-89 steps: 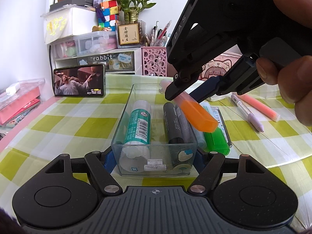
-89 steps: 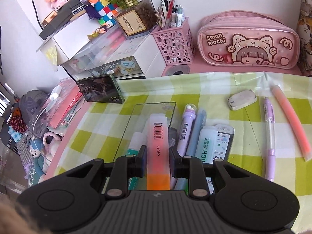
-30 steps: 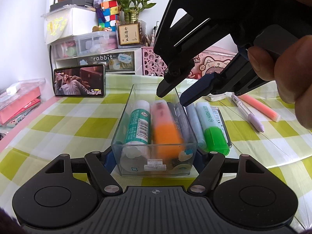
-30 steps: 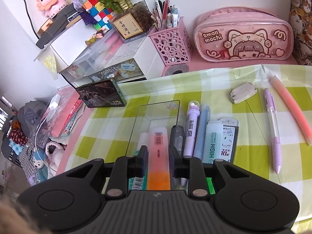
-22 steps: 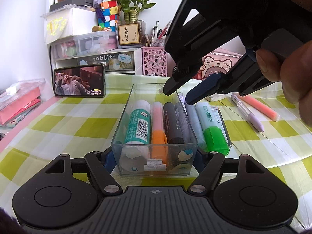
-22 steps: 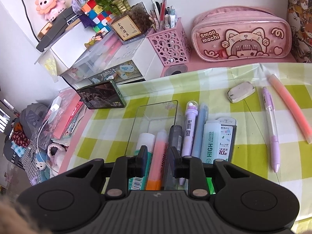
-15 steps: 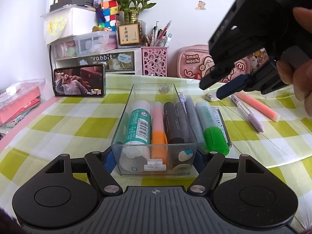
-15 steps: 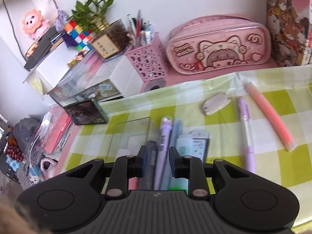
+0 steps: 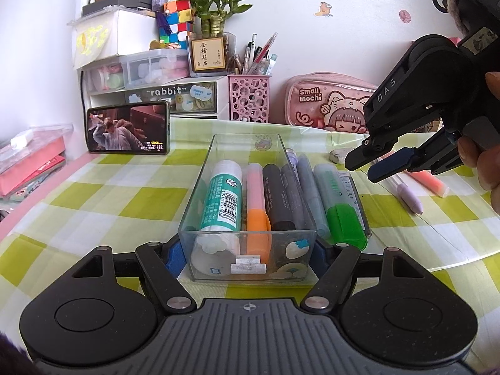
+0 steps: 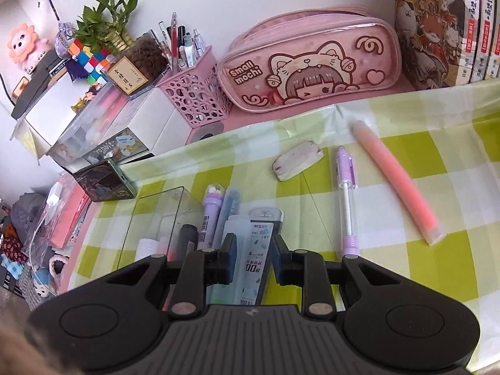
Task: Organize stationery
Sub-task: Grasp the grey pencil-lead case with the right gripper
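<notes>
Nearest to us, our left gripper (image 9: 249,257) is clamped on the near end of the clear plastic box (image 9: 200,187), one pad against each side wall, and the box sits on the green checked tablecloth (image 9: 93,200). Inside it, lying lengthwise side by side, we see a teal glue stick (image 9: 222,200), an orange highlighter (image 9: 256,206) and a black marker (image 9: 276,197), with a grey pen (image 9: 293,193) against the right wall. Just outside that wall lie a grey-blue pen (image 9: 309,184), a green highlighter (image 9: 339,206) and a flat pack of pencil leads (image 10: 259,250). Our right gripper (image 10: 251,261) hovers above that pack with its jaws narrowly parted and nothing between them. Farther right on the cloth rest a purple pen (image 10: 347,193) and a pink highlighter (image 10: 397,184), apart from each other, and a worn eraser (image 10: 297,159) lies beyond them. At the back stand a pink pen holder (image 9: 248,98) full of pens and, to its right, a pink pencil case (image 10: 312,65), zipped as far as we can tell. Left of the holder stand translucent drawers (image 9: 140,72); what they hold we cannot tell.
</notes>
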The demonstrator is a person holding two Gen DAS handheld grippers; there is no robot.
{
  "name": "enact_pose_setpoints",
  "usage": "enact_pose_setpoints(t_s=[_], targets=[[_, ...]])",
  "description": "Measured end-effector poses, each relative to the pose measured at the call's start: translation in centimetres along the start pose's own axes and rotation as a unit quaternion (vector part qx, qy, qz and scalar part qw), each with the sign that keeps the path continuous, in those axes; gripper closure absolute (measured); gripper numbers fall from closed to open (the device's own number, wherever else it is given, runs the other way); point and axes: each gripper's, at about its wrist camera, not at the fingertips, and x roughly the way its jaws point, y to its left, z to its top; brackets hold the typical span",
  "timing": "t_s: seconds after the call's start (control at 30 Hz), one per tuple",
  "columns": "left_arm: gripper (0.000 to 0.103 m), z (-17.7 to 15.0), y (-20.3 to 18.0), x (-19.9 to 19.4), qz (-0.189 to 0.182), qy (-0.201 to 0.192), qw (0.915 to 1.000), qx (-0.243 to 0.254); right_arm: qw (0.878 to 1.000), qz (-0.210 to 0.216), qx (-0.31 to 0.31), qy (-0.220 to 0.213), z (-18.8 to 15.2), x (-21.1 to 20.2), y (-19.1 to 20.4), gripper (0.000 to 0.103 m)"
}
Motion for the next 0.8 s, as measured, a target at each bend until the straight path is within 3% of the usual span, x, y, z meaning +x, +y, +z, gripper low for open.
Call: enact_pose_setpoints(t_s=[0.27,0.47,0.5,0.57,0.8], targets=[[0.03,0.0,0.0,0.0,0.001,0.0,1.0,0.0,0.999,-0.03,-0.01,0.021,0.3,1.3,-0.8,0.078],[0.03,0.1,0.0,-0.1,0.003,0.003,1.0,0.0,0.992,-0.068,-0.101,0.024,-0.1,2.8,2.3,0.077],[0.03,0.1,0.0,-0.1,0.004,0.004,1.0,0.0,0.991,-0.059,-0.113,0.026,-0.2,3.1,2.7,0.076],[0.03,0.1,0.1,-0.2,0.015,0.005,0.9999,0.003,0.991,-0.044,-0.124,0.03,-0.2,3.5,3.2,0.072],[0.03,0.4,1.4,-0.3,0.026,0.011,0.9996,-0.006,0.982,-0.073,-0.17,0.03,-0.9,4.1,5.2,0.067]])
